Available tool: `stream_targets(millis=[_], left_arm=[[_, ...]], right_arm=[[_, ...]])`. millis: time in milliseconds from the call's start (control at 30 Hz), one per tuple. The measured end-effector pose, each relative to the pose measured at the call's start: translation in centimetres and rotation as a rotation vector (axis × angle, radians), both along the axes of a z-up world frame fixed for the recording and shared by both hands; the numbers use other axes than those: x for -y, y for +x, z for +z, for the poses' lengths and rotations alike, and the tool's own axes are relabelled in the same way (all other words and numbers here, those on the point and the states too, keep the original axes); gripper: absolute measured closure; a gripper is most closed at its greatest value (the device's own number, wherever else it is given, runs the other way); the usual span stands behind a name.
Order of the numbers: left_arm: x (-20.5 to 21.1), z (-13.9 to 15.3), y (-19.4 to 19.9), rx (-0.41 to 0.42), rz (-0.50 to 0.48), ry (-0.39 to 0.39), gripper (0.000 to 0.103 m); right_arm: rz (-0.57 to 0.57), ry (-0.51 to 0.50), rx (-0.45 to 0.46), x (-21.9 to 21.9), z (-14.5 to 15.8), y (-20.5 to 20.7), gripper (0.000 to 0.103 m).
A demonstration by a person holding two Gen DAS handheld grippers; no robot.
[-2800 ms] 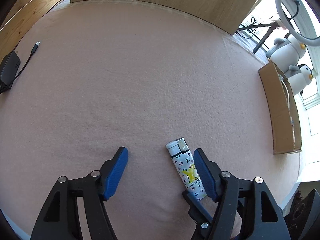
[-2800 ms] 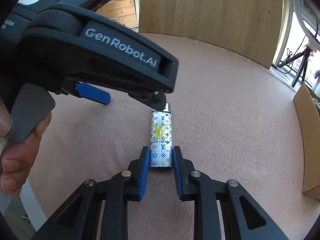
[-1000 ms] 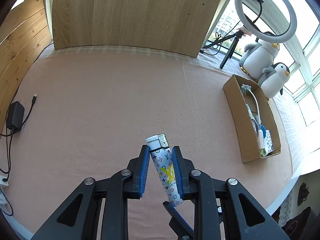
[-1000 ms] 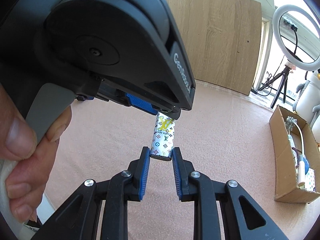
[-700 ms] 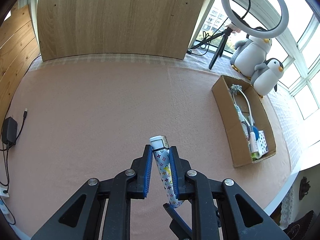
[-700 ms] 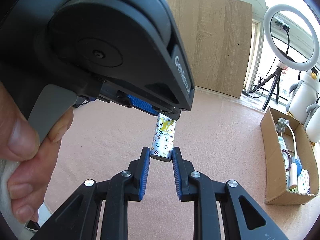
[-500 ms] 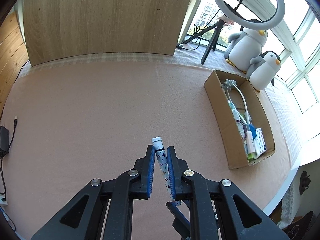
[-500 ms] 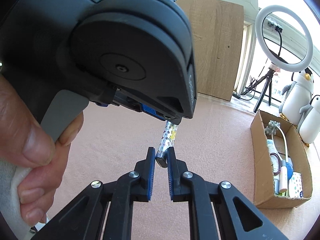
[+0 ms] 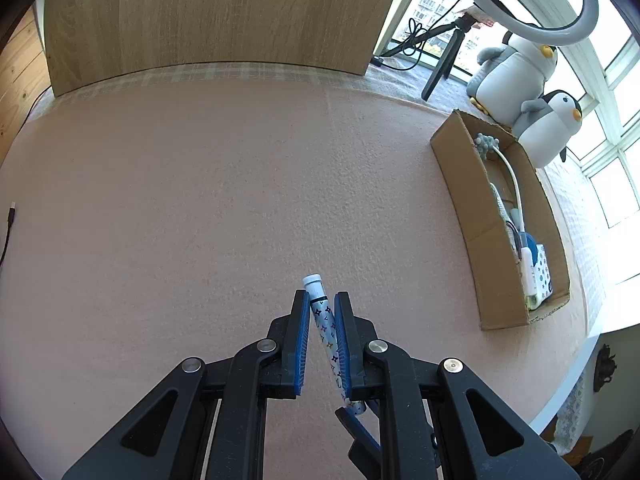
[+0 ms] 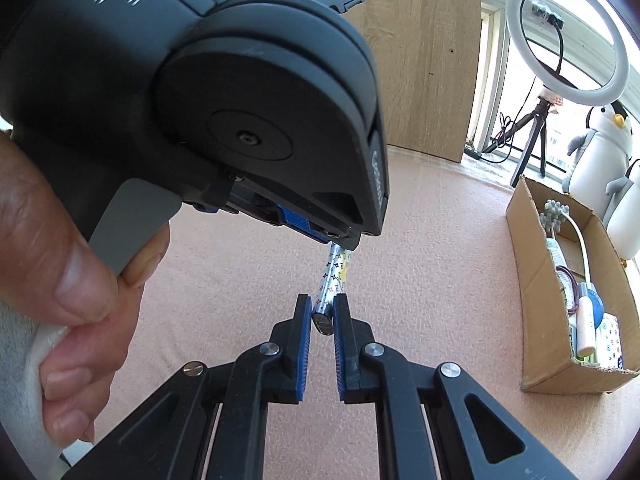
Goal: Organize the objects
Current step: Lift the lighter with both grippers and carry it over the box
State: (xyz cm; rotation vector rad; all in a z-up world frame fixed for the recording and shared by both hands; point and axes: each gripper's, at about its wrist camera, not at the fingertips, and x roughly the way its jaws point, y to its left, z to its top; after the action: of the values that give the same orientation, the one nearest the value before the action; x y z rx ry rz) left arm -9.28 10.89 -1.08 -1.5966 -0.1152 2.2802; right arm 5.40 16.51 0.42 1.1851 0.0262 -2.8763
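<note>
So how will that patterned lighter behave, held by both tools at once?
The lighter looks rigid, spanning straight between the left tool and right tool. Its glossy casing may slip. It is narrow, so it could twist between the pads.

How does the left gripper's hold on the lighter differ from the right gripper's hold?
The left gripper clamps the lighter along its upper body, the white cap poking past its fingers; the right gripper pinches only the bottom end. The left gripper sits above, the right below. Both are shut on the lighter, lifted off the pink cloth.
</note>
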Motion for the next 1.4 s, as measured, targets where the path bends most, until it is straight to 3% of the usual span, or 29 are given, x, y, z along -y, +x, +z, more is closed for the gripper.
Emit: stream_targets(millis=[167, 333, 700, 900, 1233, 1400], left_arm=[[1.1, -3.8, 0.1, 0.077, 0.014, 0.017, 0.089], [1.1, -5.2, 0.9, 0.110, 0.019, 0.028, 0.085], [1.1, -5.2, 1.2, 0.089, 0.011, 0.026, 0.086], [0.4, -1.6, 1.3, 0.038, -0.004, 0.022, 0.087], [-2.1, 6.7, 0.7, -0.110, -0.060, 0.038, 0.088], [-5.8, 8.6, 0.3, -0.140, -0.112, 0.032, 0.088]], right_arm=[[0.005, -0.007, 0.059, 0.1, -2.3, -0.4, 0.094], [0.011, 0.015, 0.089, 0.8, -3.6, 0.4, 0.094], [-0.004, 0.011, 0.083, 0.5, -3.9, 0.1, 0.092], [-0.002, 0.024, 0.045, 0.6, -2.3, 0.5, 0.092], [-0.039, 0.031, -0.109, -2.0, 4.2, -0.1, 0.092], [-0.072, 0.041, -0.150, -4.0, 6.0, -0.3, 0.092]])
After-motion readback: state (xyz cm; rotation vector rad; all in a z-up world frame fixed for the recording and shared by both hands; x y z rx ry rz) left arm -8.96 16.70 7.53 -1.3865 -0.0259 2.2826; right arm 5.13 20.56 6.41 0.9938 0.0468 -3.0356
